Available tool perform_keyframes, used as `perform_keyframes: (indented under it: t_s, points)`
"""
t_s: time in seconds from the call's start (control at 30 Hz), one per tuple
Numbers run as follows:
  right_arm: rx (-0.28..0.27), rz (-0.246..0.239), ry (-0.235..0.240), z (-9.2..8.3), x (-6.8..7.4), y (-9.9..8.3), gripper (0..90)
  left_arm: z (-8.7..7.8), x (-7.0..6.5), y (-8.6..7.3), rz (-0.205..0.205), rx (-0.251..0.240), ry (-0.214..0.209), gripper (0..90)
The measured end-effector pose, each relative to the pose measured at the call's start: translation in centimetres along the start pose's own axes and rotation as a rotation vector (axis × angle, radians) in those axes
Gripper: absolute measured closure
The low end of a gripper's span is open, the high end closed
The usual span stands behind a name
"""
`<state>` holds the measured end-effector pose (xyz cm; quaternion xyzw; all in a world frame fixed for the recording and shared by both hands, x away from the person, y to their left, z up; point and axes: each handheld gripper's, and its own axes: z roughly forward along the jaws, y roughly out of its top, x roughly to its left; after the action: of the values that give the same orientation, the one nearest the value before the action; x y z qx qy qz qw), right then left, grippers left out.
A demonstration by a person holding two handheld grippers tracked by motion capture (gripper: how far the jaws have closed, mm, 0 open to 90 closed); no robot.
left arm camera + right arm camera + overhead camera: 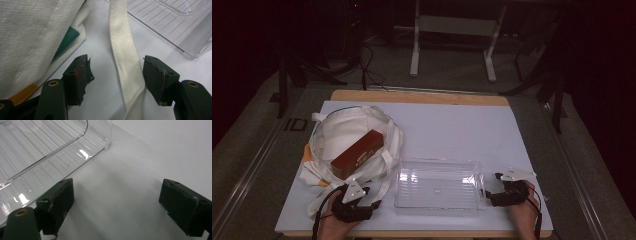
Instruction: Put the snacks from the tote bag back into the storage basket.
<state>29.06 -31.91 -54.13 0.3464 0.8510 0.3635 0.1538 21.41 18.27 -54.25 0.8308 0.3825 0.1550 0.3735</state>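
Observation:
A cream canvas tote bag [347,135] lies at the table's left with a brown-red box [358,154] resting in its mouth. A clear plastic bin [439,182] stands at the front middle. My left gripper [362,202] sits at the front left, open, with the bag's cream strap [125,60] lying on the table between its jaws, closer to the right one. The bag's cloth [32,37] rises at the left of that view. My right gripper [492,192] is open just right of the bin [42,152], nothing between its jaws.
The white table sheet [452,125] is bare behind the bin and to the right. The table's wooden front edge [422,233] runs just under my hands. A metal stand [454,30] and cables lie on the floor beyond the table.

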Motion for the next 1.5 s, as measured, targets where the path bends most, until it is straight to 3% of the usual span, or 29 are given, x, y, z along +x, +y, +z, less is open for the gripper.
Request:
perform_keyframes:
  t_s: [0.47,0.7,1.07,1.5]
  points:
    - [-0.002,0.000,0.001,0.00,-0.02,-0.02,12.6,0.04,-0.11,0.00,0.011,0.003,0.002,37.1]
    - [-0.001,0.000,0.001,0.00,-0.02,-0.02,12.6,-0.01,0.05,-0.01,-0.002,-0.001,-0.010,37.2]
    - [-0.001,0.000,0.001,0.00,-0.02,-0.02,12.6,-0.35,-0.19,0.15,0.011,-0.015,-0.004,37.3]
    - [-0.001,-0.001,0.001,0.01,-0.02,-0.02,12.6,-0.54,-0.87,0.32,0.043,0.001,-0.008,37.2]
